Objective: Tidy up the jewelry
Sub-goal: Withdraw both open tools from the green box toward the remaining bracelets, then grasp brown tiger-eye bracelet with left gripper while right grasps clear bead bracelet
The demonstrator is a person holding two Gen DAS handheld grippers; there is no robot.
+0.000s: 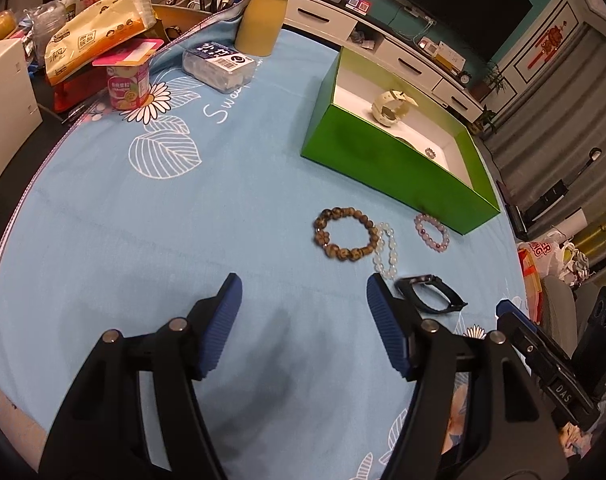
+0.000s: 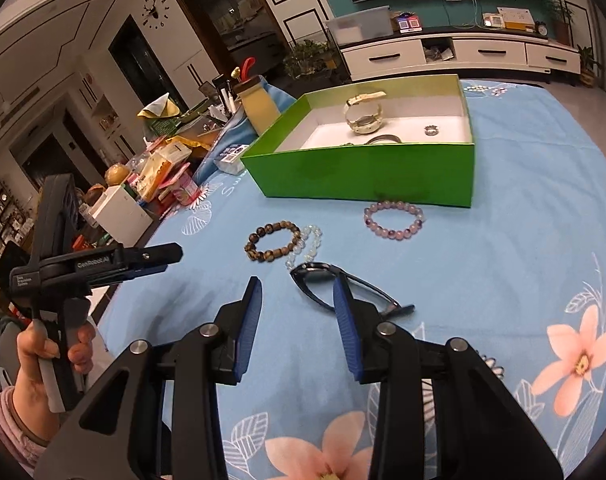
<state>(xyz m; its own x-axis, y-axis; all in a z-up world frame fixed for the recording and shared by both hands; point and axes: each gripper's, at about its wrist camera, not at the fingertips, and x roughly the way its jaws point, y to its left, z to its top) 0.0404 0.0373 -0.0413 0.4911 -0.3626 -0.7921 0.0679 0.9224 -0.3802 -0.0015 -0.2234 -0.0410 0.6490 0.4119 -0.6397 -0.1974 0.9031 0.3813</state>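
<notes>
A green box (image 1: pixel 387 168) (image 2: pixel 363 176) stands on the blue flowered cloth; inside are a cream watch (image 1: pixel 391 106) (image 2: pixel 363 114), a small ring (image 1: pixel 430 153) (image 2: pixel 431 131) and a dark band (image 2: pixel 383 139). In front of it lie a purple bead bracelet (image 1: pixel 432 233) (image 2: pixel 395 220), a brown bead bracelet (image 1: pixel 345 239) (image 2: pixel 273 241), a clear bead bracelet (image 1: pixel 387 250) (image 2: pixel 305 246) and a black watch band (image 1: pixel 429 298) (image 2: pixel 343 286). My left gripper (image 1: pixel 301 292) is open and empty above the cloth, left of the black band. My right gripper (image 2: pixel 297 290) is open, its right finger over the black band.
Clutter lines the cloth's far left edge: a yogurt cup (image 1: pixel 129 84), a tissue pack (image 1: pixel 99 34), a clear plastic case (image 1: pixel 219 66), a yellow jar (image 1: pixel 263 16) (image 2: pixel 259 106). The person's left hand holding the left gripper's handle (image 2: pixel 59 280) shows at the left of the right wrist view.
</notes>
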